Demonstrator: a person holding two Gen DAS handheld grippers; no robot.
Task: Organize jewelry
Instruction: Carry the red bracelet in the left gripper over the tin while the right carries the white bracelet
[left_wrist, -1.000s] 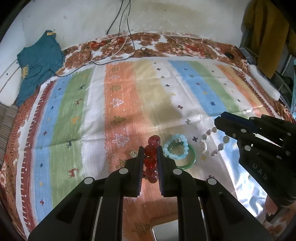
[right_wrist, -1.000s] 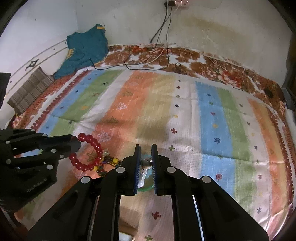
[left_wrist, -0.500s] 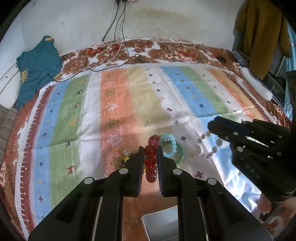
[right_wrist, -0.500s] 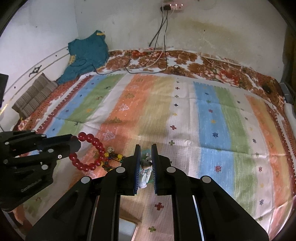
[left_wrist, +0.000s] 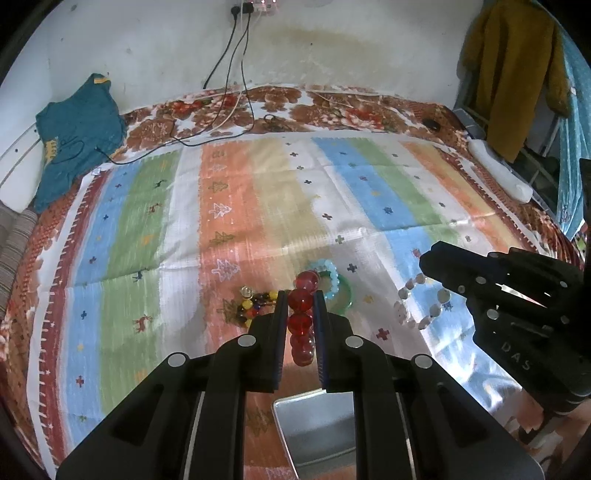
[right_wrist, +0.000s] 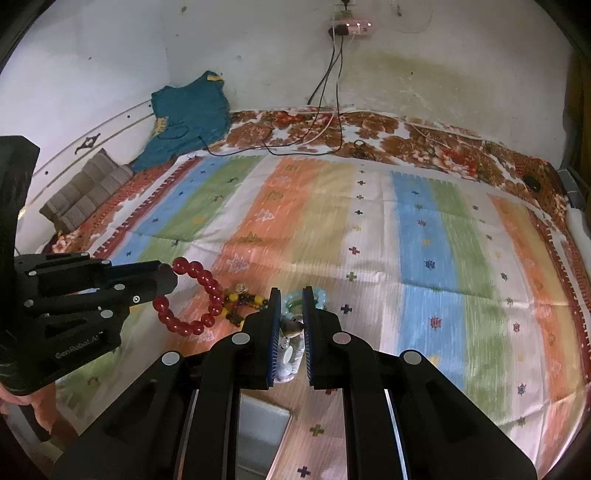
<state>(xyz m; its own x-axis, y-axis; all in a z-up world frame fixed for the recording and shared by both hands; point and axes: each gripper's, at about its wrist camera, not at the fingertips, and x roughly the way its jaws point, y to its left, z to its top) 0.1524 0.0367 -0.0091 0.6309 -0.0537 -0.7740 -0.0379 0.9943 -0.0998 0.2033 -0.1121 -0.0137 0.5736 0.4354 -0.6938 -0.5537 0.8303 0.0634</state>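
Observation:
My left gripper (left_wrist: 301, 295) is shut on a red bead bracelet (left_wrist: 302, 321) and holds it above the striped cloth; the bracelet also hangs from it in the right wrist view (right_wrist: 199, 295). My right gripper (right_wrist: 291, 295) is shut on a white pearl-bead bracelet (right_wrist: 290, 347), which dangles from it in the left wrist view (left_wrist: 417, 302). On the cloth lie a light-blue bead bracelet (left_wrist: 327, 275) over a green bangle (left_wrist: 347, 295), and a multicoloured bead piece (left_wrist: 255, 304). A metal tray (left_wrist: 317, 428) sits below my left gripper.
The striped cloth (left_wrist: 258, 206) covers a floral bedspread. A teal garment (left_wrist: 77, 129) lies at the far left, black and white cables (left_wrist: 236, 122) trail from a wall socket, and a white object (left_wrist: 498, 173) lies at the right edge.
Both grippers have lifted and drawn back toward me with their bracelets. The metal tray has come further into view beneath them.

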